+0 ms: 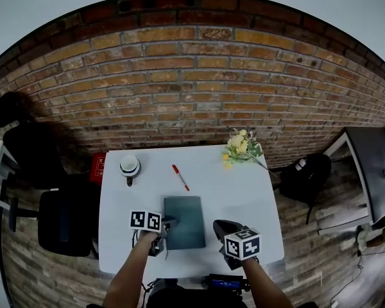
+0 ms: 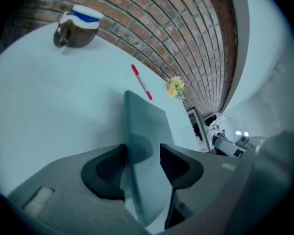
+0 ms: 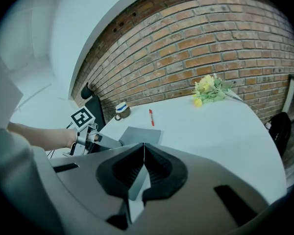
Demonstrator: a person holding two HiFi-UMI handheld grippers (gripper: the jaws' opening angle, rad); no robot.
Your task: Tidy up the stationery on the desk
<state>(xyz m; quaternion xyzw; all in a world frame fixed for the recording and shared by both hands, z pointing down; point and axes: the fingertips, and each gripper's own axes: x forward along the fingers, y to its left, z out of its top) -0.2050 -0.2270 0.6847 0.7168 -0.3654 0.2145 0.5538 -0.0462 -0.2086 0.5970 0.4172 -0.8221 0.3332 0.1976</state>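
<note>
A dark teal notebook (image 1: 184, 221) lies flat on the white table (image 1: 244, 194), near its front edge. My left gripper (image 1: 165, 227) is at the notebook's left edge. In the left gripper view the notebook (image 2: 147, 119) runs between the pads of my left gripper (image 2: 143, 163), which stands open with a gap on the right side. My right gripper (image 1: 221, 226) hovers just right of the notebook; its jaws (image 3: 143, 168) are shut with nothing between them. A red pen (image 1: 180, 177) lies beyond the notebook.
A mug (image 1: 129, 167) stands at the table's far left and a yellow flower bunch (image 1: 242, 147) lies at its far right corner. A black chair (image 1: 64, 220) is left of the table, a dark backpack (image 1: 306, 175) to the right. A brick wall lies behind.
</note>
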